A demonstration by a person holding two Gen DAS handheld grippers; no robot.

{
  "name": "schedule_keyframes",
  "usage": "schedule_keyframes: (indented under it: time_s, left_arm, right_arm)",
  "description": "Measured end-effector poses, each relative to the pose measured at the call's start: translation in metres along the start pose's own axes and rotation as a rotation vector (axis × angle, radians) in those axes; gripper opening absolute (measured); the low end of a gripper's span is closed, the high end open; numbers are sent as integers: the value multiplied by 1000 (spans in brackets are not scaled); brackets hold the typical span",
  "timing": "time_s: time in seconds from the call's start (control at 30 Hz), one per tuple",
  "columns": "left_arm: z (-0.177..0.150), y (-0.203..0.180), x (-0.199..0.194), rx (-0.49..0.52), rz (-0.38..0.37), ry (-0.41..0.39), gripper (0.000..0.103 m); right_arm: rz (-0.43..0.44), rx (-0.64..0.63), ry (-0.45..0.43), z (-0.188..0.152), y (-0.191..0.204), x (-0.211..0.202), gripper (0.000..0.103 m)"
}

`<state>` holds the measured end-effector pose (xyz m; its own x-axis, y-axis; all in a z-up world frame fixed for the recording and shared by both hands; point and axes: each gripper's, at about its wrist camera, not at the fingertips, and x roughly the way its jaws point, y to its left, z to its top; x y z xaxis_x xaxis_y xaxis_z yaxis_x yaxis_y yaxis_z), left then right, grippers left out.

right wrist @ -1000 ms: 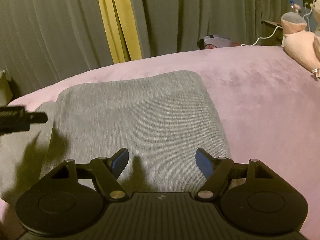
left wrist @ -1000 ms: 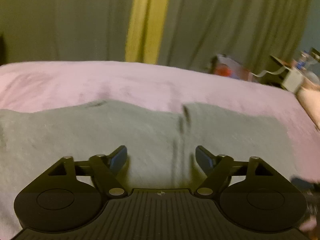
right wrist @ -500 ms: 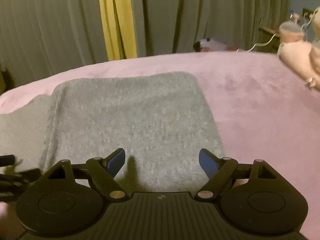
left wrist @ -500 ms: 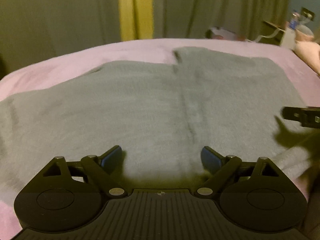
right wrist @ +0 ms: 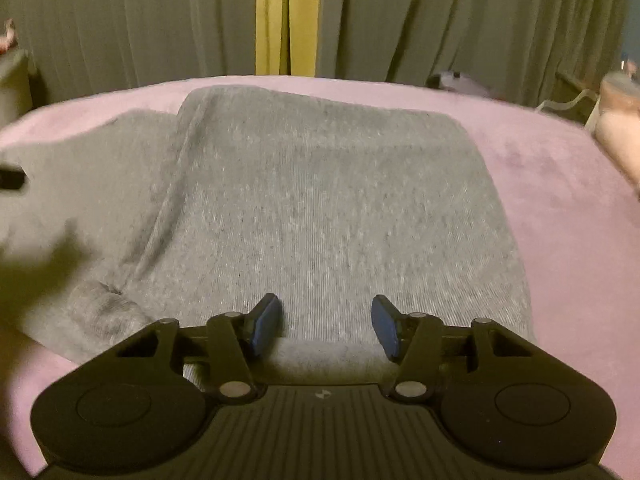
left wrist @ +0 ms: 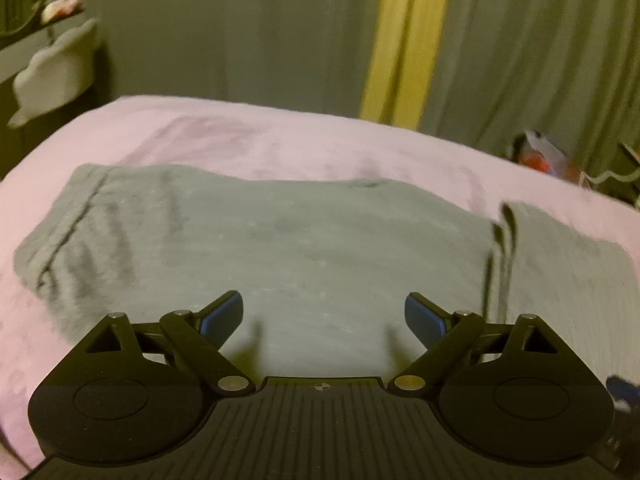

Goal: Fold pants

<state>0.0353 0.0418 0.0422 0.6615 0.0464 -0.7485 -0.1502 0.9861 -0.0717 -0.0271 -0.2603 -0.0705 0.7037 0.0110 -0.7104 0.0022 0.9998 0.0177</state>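
Grey pants (left wrist: 320,240) lie flat on a pink bed cover (left wrist: 280,140); in the right wrist view the pants (right wrist: 340,208) show a folded layer on top with a fold edge at the left. My left gripper (left wrist: 324,316) is open and empty, just above the near part of the cloth. My right gripper (right wrist: 326,324) is open with its jaws partly drawn in, low over the near edge of the folded layer, holding nothing. The tip of the left gripper (right wrist: 12,178) shows at the left edge of the right wrist view.
Grey-green curtains with a yellow strip (right wrist: 286,16) hang behind the bed. A pale cushion (left wrist: 56,72) sits at the far left, clutter (left wrist: 544,156) at the far right of the left wrist view. A pink soft toy (right wrist: 618,128) lies at the bed's right side.
The left gripper has swung left, so the pants' left end is now in view. The right gripper has moved lower toward the near edge and its jaws have narrowed.
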Motion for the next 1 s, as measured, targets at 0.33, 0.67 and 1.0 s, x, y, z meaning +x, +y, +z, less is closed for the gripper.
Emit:
schedule_keyframes:
  time_s: [0.33,0.67,1.0]
  left_arm:
    - [26,113,-9,-335,-29,-11,95]
    - [4,241,-5,-574,-34,-25,95]
    - [-13,266,41,-674,-176,104,90]
  right_arm:
    - [14,131,-111,0,-12,-12,50]
    - [207,38,-94,-3,16,-5,54]
    - [183,-40,-70,-6,33,9,63]
